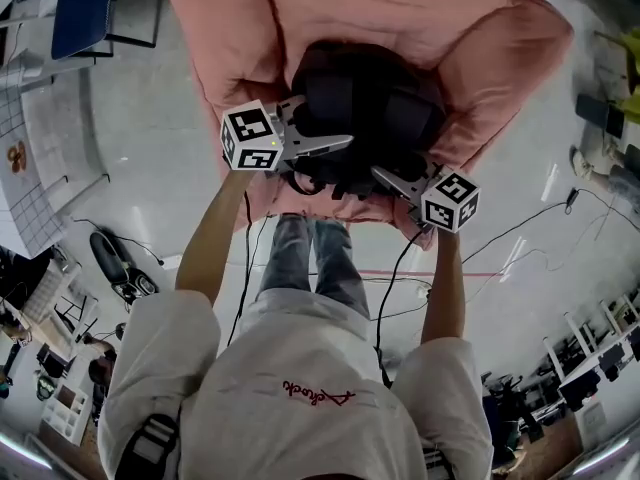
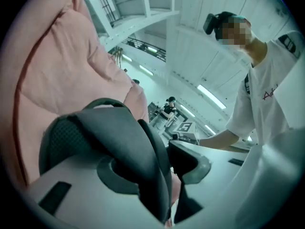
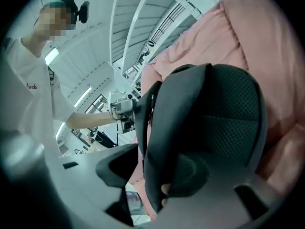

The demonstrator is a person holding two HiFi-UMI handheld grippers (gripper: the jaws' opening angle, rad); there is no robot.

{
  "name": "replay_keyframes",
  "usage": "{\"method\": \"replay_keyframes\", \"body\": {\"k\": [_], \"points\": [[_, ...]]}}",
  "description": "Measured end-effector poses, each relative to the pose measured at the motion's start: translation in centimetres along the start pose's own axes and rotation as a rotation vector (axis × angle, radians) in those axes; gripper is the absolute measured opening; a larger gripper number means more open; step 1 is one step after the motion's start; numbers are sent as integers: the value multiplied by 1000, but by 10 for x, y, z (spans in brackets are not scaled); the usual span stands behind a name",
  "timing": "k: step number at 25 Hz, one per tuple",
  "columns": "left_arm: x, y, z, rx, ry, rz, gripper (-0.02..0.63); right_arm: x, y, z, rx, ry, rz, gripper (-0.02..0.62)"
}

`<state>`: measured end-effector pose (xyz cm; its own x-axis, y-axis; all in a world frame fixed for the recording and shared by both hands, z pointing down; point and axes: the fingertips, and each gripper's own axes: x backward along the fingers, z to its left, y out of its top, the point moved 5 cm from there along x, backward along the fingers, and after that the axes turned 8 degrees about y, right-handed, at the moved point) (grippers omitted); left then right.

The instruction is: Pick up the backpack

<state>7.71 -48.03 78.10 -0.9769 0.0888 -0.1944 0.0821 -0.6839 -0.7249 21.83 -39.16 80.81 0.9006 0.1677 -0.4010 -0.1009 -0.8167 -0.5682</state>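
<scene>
Item: black backpack (image 1: 365,118), lying on the seat of a pink armchair (image 1: 230,28), straps toward the person standing before it.
Left gripper (image 1: 335,148): jaws clamped on a shoulder strap (image 2: 128,142) (dark, mesh-padded).
Right gripper (image 1: 392,180): jaws likewise clenched on the second shoulder strap (image 3: 190,128).
Both grippers meet the pack at its near face, marker cubes outward.
</scene>
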Motion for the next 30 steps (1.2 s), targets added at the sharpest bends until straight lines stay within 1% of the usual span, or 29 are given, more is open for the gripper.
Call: {"method": "replay_keyframes", "body": {"k": [2, 4, 7, 9, 12, 14, 17, 20, 23, 25, 28, 30], "points": [[-3, 8, 5, 10, -11, -26, 195, -10, 6, -2, 3, 32, -7, 196], [-2, 12, 9, 50, -41, -46, 193, -18, 12, -3, -2, 73, -13, 192], [-13, 25, 11, 68, -58, -68, 148, -14, 27, -8, -30, 152, -70, 192], [-24, 36, 12, 82, -78, -102, 126, -10, 38, -11, -48, 195, -113, 192], [-26, 49, 15, 115, -113, -152, 121, -19, 48, -9, -62, 232, -161, 190], [-21, 51, 17, 110, -136, -168, 116, -28, 53, -7, -78, 240, -205, 190], [-6, 50, 13, 115, -151, -174, 101, -38, 59, -2, -120, 260, -292, 183], [11, 46, 11, 117, -165, -180, 87, -50, 66, 1, -150, 303, -354, 178], [20, 43, 2, 112, -183, -171, 78, -50, 83, 11, -120, 328, -420, 175], [24, 45, -5, 104, -191, -170, 73, -48, 96, 18, -106, 349, -443, 175], [32, 47, -9, 104, -200, -174, 71, -52, 101, 22, -128, 406, -453, 175], [35, 44, -7, 99, -198, -152, 71, -52, 101, 16, -180, 475, -505, 175]]}}
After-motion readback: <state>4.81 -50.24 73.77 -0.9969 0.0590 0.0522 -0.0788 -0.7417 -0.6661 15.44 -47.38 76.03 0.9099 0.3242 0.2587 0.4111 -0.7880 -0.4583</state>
